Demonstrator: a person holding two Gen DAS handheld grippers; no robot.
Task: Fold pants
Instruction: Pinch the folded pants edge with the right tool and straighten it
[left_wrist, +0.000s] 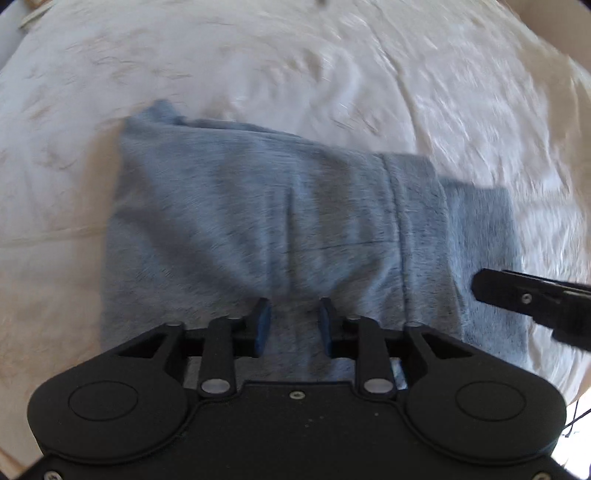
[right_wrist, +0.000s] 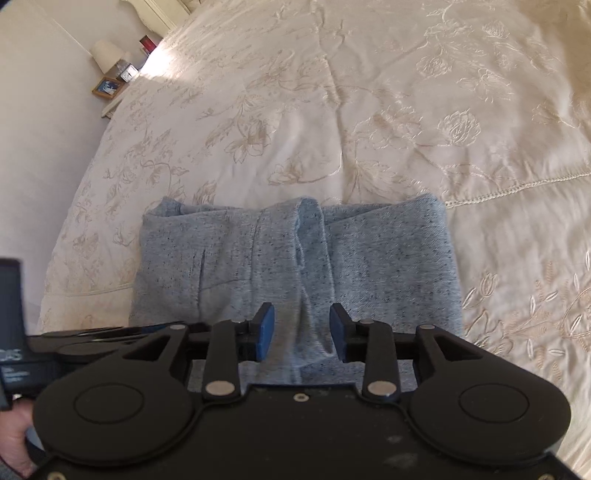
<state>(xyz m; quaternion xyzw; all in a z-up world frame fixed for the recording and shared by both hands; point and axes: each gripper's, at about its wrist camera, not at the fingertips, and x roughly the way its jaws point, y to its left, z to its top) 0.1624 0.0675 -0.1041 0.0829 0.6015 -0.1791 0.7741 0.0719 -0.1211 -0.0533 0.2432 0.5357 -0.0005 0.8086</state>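
The pants (left_wrist: 280, 221), a blue-grey flecked knit, lie folded into a thick rectangular bundle on the cream bedspread (left_wrist: 258, 66) embroidered with flowers. In the left wrist view, which is blurred, the bundle fills the middle of the frame and runs down to the lower centre, under the left gripper (left_wrist: 294, 326). Its jaws stand apart, blue pads facing each other, with grey fabric showing in the gap; the pads do not press on it. At the right edge of that frame a black part of the right gripper (left_wrist: 532, 295) reaches in over the right end of the bundle.

In the right wrist view the bundle sits in the lower middle, its far edge across the centre of the frame. The right gripper (right_wrist: 302, 330) has its jaws apart too, and a raised ridge of cloth runs down between the pads without being clamped. The left gripper (right_wrist: 22, 332) shows at the lower left edge, and below it a hand (right_wrist: 16, 435).
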